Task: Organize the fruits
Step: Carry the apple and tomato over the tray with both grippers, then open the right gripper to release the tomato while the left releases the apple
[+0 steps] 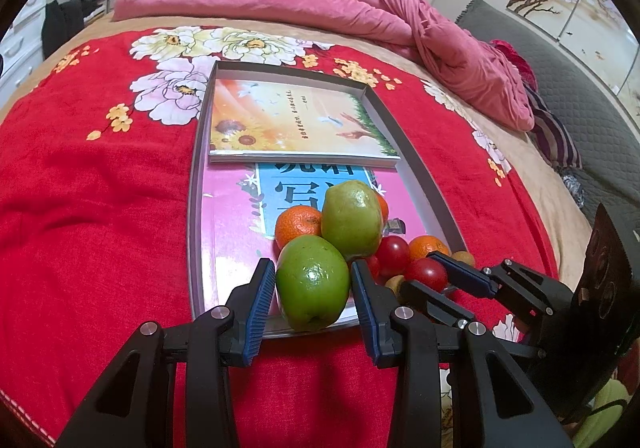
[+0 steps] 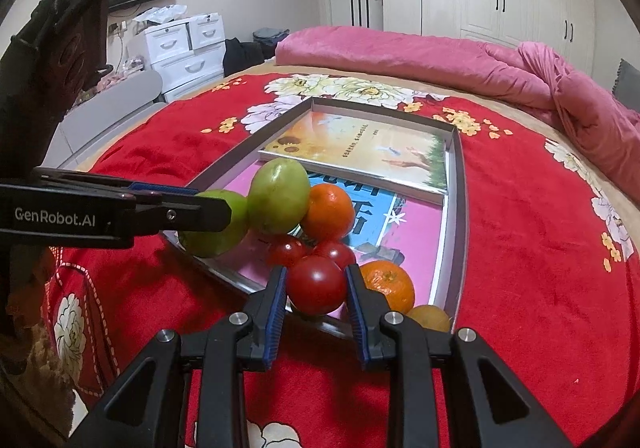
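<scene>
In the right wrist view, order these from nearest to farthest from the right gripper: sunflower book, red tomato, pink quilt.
1. red tomato: between the fingers of the right gripper.
2. sunflower book: farther back in the tray.
3. pink quilt: beyond the tray, at the bed's far side.

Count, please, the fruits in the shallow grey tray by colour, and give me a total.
Green round fruits: 2
Orange mandarins: 3
Red tomatoes: 3
Small yellow-brown fruits: 2
Total: 10
</scene>
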`<act>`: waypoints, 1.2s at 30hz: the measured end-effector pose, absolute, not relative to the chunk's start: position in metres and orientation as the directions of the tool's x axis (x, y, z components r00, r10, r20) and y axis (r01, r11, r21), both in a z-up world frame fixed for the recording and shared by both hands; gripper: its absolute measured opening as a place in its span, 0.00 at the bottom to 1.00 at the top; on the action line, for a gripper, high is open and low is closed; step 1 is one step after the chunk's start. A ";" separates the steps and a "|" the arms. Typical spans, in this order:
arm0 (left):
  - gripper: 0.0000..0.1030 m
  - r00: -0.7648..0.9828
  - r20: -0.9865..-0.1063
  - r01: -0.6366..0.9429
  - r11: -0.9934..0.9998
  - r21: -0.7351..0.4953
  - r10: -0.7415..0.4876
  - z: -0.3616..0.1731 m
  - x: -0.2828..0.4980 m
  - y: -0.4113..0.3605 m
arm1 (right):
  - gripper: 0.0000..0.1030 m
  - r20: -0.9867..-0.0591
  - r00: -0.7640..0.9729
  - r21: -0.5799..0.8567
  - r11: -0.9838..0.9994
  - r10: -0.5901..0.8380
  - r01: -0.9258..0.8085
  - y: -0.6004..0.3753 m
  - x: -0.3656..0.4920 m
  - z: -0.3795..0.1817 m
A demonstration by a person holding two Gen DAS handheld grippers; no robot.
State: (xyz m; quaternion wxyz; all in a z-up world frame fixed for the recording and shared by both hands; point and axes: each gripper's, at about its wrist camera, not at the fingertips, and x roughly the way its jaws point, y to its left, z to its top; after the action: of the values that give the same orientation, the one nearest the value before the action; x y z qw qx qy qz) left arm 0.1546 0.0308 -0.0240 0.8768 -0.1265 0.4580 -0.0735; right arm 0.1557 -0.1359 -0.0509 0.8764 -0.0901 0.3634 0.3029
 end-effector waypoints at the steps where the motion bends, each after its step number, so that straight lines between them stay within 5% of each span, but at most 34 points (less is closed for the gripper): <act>1: 0.40 0.569 -0.785 0.013 0.957 -0.289 -0.245 -0.024 0.155 0.031 | 0.29 -0.691 0.553 0.062 0.800 0.466 -0.597 -0.136 0.156 -0.051; 21: 0.40 0.566 -0.788 0.006 0.958 -0.288 -0.240 -0.028 0.157 0.031 | 0.44 -0.673 0.570 0.087 0.816 0.471 -0.571 -0.147 0.150 -0.046; 36: 0.40 0.556 -0.796 -0.014 0.955 -0.295 -0.238 -0.034 0.158 0.037 | 0.45 -0.670 0.574 0.091 0.820 0.470 -0.565 -0.149 0.149 -0.045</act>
State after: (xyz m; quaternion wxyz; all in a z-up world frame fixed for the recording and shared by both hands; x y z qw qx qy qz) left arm 0.1576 0.0368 -0.0335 0.8717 -0.1349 0.4667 -0.0644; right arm 0.1485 -0.1491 -0.0445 0.8847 -0.0666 0.3567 0.2926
